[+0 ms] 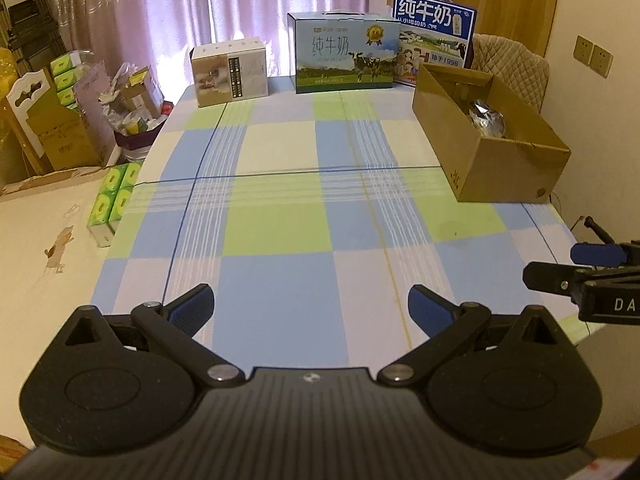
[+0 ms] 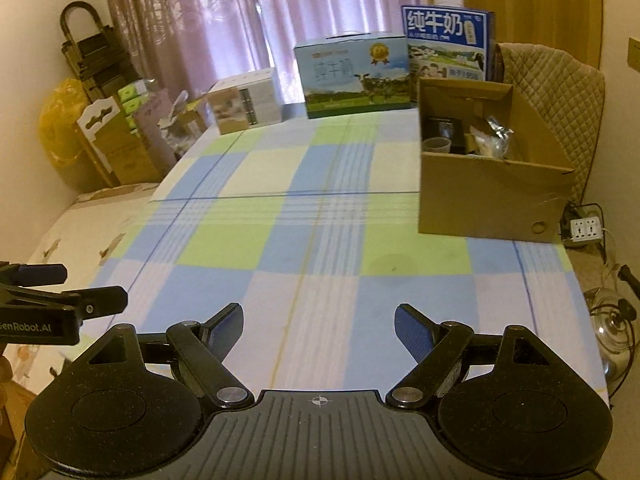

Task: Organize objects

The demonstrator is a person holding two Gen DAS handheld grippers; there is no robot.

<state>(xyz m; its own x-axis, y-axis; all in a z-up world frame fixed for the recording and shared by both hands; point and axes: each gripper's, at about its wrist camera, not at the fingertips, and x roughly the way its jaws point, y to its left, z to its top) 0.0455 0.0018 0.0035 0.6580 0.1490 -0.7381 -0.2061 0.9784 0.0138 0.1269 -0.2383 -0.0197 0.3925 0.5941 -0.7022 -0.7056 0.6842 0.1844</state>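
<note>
Both grippers hang low over the near edge of the desk [image 1: 280,216], jaws spread wide and holding nothing. The left gripper [image 1: 311,307] and right gripper [image 2: 319,326] sit side by side, likely a resting pose. The carton [image 2: 488,196] stands open at the far right, with a foil bag [image 2: 498,130] and a cup [image 2: 437,145] inside, so the sorting looks done. Three boxes [image 1: 343,60] line the far edge, leaving the middle free for work.
</note>
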